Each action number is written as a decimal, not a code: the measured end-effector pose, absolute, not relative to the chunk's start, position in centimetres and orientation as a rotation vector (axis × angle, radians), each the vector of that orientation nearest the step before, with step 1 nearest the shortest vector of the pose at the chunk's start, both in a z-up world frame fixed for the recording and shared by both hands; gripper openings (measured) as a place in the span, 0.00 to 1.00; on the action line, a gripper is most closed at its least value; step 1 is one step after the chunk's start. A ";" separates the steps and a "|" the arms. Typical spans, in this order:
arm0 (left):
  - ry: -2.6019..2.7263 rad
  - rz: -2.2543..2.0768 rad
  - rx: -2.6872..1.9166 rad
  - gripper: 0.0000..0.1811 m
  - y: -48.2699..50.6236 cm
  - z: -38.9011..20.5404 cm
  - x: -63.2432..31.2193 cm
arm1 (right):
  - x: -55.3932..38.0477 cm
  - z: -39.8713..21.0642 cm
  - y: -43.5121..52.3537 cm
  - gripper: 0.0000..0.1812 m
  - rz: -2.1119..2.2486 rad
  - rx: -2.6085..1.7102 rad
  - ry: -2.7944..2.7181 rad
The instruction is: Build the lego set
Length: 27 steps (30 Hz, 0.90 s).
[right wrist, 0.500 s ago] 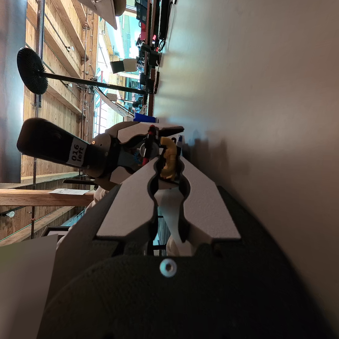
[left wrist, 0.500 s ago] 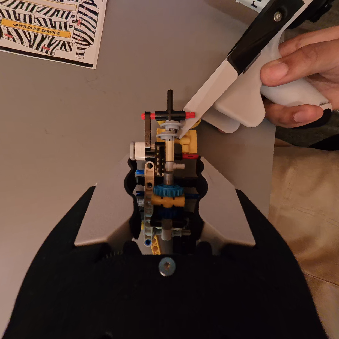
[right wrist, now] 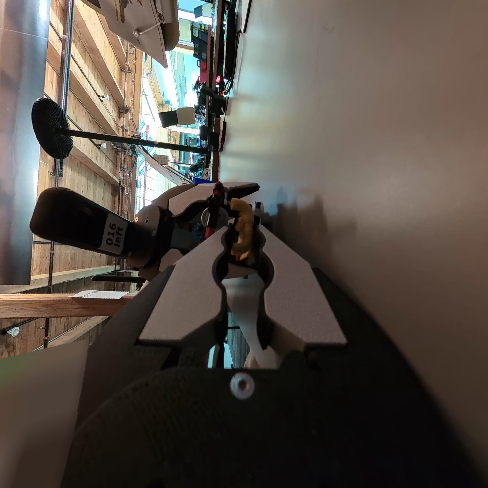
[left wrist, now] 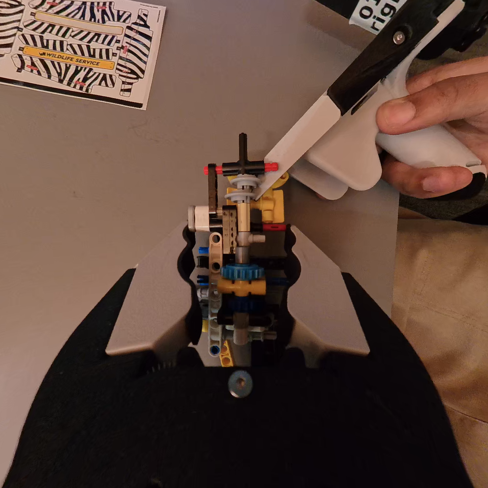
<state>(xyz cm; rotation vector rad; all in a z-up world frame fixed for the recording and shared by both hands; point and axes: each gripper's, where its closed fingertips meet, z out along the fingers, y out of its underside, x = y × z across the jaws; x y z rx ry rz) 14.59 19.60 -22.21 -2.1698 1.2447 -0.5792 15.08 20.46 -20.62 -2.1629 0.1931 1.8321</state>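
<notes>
L gripper (left wrist: 239,264) is clamped on the lego build (left wrist: 239,266), both fingers pressed vs its sides, over the grey table (left wrist: 105,184). Build's far end w/ black cross axle (left wrist: 242,150) and red pins sticks out past the tips. R gripper (right wrist: 244,232) comes in from the right, held by a hand (left wrist: 435,132); its tips pinch the yellow piece (right wrist: 244,227) at the build's far end. Sticker sheet (left wrist: 76,50) lies far left on table.

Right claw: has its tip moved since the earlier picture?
No. The right claw tip stays at the yellow piece, beside the grey discs of the model.
</notes>
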 end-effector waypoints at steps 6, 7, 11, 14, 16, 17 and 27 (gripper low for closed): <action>1.243 -0.582 -2.166 0.36 19.7 -22.2 14.6 | 15.1 -20.6 20.5 0.08 1.831 -2.155 0.218; 1.244 -0.585 -2.166 0.36 19.7 -22.2 14.6 | 15.1 -20.6 20.5 0.08 1.832 -2.154 0.218; 1.246 -0.587 -2.160 0.36 19.6 -22.1 14.6 | 15.1 -20.6 20.5 0.08 1.835 -2.157 0.215; 1.255 -0.587 -2.156 0.36 19.6 -22.2 14.5 | 15.1 -20.6 20.4 0.08 1.837 -2.159 0.212; 1.258 -0.589 -2.154 0.36 19.6 -22.2 14.5 | 15.1 -20.6 20.4 0.08 1.838 -2.160 0.211; 1.259 -0.588 -2.153 0.36 19.5 -22.2 14.5 | 15.1 -20.6 20.4 0.08 1.839 -2.161 0.211; 1.258 -0.566 -2.156 0.36 19.6 -22.2 14.5 | 15.0 -20.7 20.4 0.08 1.829 -2.167 0.212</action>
